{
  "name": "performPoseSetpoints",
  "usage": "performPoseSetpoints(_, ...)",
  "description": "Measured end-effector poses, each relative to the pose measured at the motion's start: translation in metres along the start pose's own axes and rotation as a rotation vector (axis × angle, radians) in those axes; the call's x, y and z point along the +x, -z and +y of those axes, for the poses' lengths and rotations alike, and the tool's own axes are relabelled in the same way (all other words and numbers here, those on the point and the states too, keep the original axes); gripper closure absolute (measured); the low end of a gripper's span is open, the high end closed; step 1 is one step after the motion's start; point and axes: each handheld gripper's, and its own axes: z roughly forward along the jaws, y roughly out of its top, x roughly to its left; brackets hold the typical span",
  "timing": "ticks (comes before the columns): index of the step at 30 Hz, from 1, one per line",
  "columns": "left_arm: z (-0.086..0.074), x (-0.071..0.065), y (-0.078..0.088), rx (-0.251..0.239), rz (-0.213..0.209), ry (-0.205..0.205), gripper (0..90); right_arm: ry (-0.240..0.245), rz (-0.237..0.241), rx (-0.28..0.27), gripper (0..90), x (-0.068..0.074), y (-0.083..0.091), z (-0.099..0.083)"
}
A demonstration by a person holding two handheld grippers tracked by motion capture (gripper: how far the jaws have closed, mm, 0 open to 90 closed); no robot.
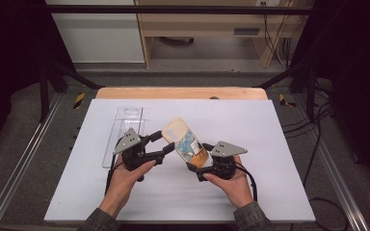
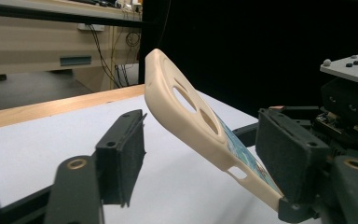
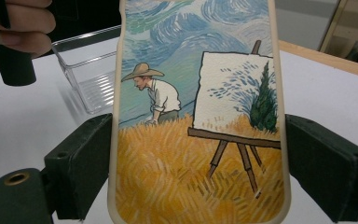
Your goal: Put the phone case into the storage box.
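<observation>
Phone case (image 1: 185, 142) edges clamped by right gripper (image 1: 198, 169), tilted above table (image 1: 270, 144)

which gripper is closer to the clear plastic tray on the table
Left. The left gripper sits right beside the clear tray, just off its right edge. The right gripper is farther right, clamped on the lower end of the phone case.

The cream phone case (image 1: 185, 140) (painted back) is tilted up off the table.
</observation>
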Motion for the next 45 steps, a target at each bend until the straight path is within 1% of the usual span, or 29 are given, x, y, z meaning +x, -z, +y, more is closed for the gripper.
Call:
performPoseSetpoints(1,0.0,0.0,0.0,-0.001,-0.009,0.011,35.7,0.001,0.0,-0.001,11.9,0.001,-0.001,0.0)
performPoseSetpoints(2,0.0,0.0,0.0,-0.001,-0.009,0.011,37.3,0.001,0.0,-0.001,11.9,0.001,-0.001,0.0)
performPoseSetpoints(3,0.0,0.0,0.0,-0.002,-0.013,0.017,37.3,0.002,0.0,-0.001,11.9,0.001,-0.001,0.0)
performPoseSetpoints(5,0.0,0.001,0.0,-0.006,-0.018,0.029,41.2,0.0,-0.001,-0.004,11.9,0.001,-0.001,0.0)
performPoseSetpoints(6,0.0,0.001,0.0,-0.009,-0.024,0.035,45.2,-0.001,-0.001,-0.005,11.9,0.001,-0.001,0.0)
performPoseSetpoints(7,0.0,0.001,0.0,-0.01,-0.027,0.038,45.2,-0.001,-0.001,-0.005,11.9,0.001,-0.001,0.0)
performPoseSetpoints(9,0.0,0.002,0.0,-0.007,-0.027,0.041,49.2,-0.005,0.001,-0.008,11.9,0.001,-0.001,0.0)
performPoseSetpoints(12,0.0,0.003,0.0,-0.01,-0.031,0.054,51.6,-0.006,0.002,-0.007,11.9,0.001,-0.001,0.0)
performPoseSetpoints(13,-0.001,0.004,0.0,-0.01,-0.033,0.058,54.6,-0.006,0.003,-0.007,11.8,0.001,-0.001,-0.001)
performPoseSetpoints(17,-0.001,0.005,0.001,-0.012,-0.043,0.074,58.1,-0.005,0.005,-0.003,11.8,0.001,-0.002,-0.001)
performPoseSetpoints(18,-0.001,0.005,0.001,-0.012,-0.048,0.079,60.1,-0.005,0.008,-0.001,11.8,0.001,-0.002,-0.001)
performPoseSetpoints(20,-0.001,0.006,0.0,-0.013,-0.056,0.087,61.0,-0.004,0.009,-0.001,11.7,0.001,-0.003,-0.001)
performPoseSetpoints(23,-0.001,0.005,0.0,-0.016,-0.068,0.094,65.4,-0.004,0.014,0.001,11.7,0.002,-0.003,-0.001)
performPoseSetpoints(27,0.0,0.004,0.0,-0.019,-0.092,0.105,68.0,-0.002,0.018,0.005,11.7,0.002,-0.004,-0.002)
performPoseSetpoints(28,0.0,0.004,0.0,-0.019,-0.092,0.105,68.7,-0.002,0.018,0.005,11.7,0.002,-0.004,-0.002)
performPoseSetpoints(29,0.0,0.004,0.0,-0.02,-0.103,0.111,69.4,-0.001,0.021,0.008,11.7,0.002,-0.005,-0.002)
performPoseSetpoints(30,0.0,0.004,0.0,-0.02,-0.103,0.111,69.9,-0.001,0.021,0.008,11.7,0.002,-0.005,-0.002)
performPoseSetpoints(31,0.0,0.003,0.0,-0.023,-0.114,0.118,70.7,-0.001,0.022,0.01,11.7,0.002,-0.005,-0.003)
performPoseSetpoints(32,0.0,0.003,0.0,-0.023,-0.114,0.118,71.3,-0.001,0.022,0.01,11.7,0.002,-0.005,-0.003)
performPoseSetpoints(35,0.002,0.001,0.0,-0.023,-0.134,0.121,73.0,0.001,0.026,0.013,11.7,0.003,-0.006,-0.003)
performPoseSetpoints(36,0.003,-0.001,0.0,-0.023,-0.138,0.113,73.9,0.002,0.027,0.015,11.7,0.003,-0.006,-0.003)
performPoseSetpoints(37,0.003,-0.001,0.0,-0.023,-0.138,0.113,74.8,0.002,0.027,0.015,11.7,0.003,-0.006,-0.003)
performPoseSetpoints(41,0.006,-0.008,-0.002,-0.025,-0.17,0.123,77.8,0.006,0.028,0.02,11.7,0.003,-0.007,-0.004)
performPoseSetpoints(43,0.008,-0.01,-0.003,-0.025,-0.174,0.121,79.5,0.005,0.03,0.019,11.7,0.003,-0.007,-0.004)
performPoseSetpoints(45,0.009,-0.014,-0.004,-0.022,-0.178,0.105,80.3,0.006,0.033,0.019,12.0,0.003,-0.007,-0.004)
